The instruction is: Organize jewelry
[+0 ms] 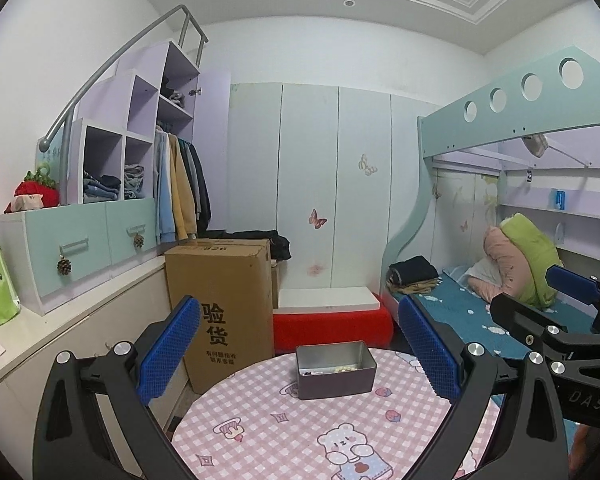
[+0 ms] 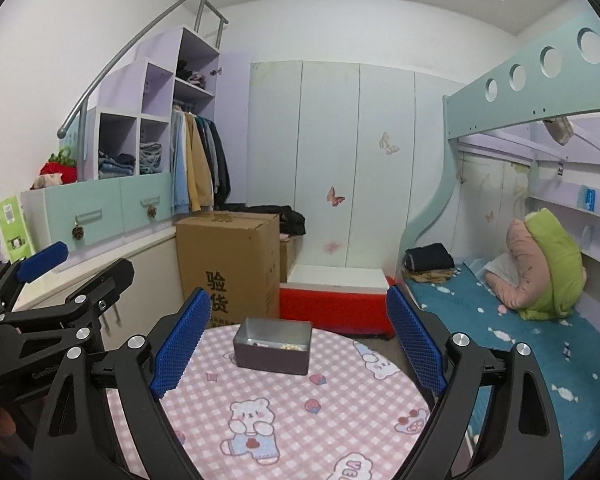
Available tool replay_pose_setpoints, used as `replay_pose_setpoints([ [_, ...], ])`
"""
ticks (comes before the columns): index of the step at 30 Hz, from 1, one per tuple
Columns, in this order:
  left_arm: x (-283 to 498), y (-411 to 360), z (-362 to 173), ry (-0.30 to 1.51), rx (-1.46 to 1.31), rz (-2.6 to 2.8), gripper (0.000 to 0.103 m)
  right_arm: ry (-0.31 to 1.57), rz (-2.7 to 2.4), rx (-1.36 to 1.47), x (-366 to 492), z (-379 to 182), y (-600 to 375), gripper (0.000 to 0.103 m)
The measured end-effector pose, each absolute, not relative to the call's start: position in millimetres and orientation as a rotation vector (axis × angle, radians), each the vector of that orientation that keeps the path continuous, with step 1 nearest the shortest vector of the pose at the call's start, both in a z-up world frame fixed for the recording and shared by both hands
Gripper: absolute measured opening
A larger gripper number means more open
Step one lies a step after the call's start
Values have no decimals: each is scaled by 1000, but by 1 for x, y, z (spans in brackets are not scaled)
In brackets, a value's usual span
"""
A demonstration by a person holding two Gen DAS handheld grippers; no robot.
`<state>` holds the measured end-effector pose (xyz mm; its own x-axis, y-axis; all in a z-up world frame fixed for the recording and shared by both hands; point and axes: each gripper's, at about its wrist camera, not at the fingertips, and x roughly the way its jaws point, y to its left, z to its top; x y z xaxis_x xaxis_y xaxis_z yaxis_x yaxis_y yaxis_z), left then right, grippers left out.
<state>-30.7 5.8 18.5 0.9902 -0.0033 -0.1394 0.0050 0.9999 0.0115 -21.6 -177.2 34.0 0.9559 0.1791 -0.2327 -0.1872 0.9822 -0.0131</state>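
Observation:
An open grey metal tin (image 1: 334, 370) (image 2: 273, 346) stands near the far edge of a round table with a pink checked bear-print cloth (image 1: 300, 432) (image 2: 300, 412). Small pieces of jewelry lie in the tin's bottom (image 1: 332, 369) (image 2: 280, 346). My left gripper (image 1: 300, 350) hovers over the table short of the tin, open, with nothing between its blue pads. My right gripper (image 2: 300, 342) does the same, open and empty. Each gripper shows at the edge of the other's view: the right gripper (image 1: 556, 304) and the left gripper (image 2: 80, 264).
A tall cardboard box (image 1: 224, 308) (image 2: 230, 264) stands behind the table on the left. A red stool with a white top (image 1: 332, 320) (image 2: 336, 300) sits beyond the table. The bunk bed (image 1: 480, 312) (image 2: 520, 320) runs along the right, drawers and a counter (image 1: 60, 320) along the left.

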Motion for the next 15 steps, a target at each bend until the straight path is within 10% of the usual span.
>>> replay_pose_setpoints([
  [15, -28, 3, 18, 134, 22, 2, 96, 239, 186, -32, -21, 32, -180, 87],
])
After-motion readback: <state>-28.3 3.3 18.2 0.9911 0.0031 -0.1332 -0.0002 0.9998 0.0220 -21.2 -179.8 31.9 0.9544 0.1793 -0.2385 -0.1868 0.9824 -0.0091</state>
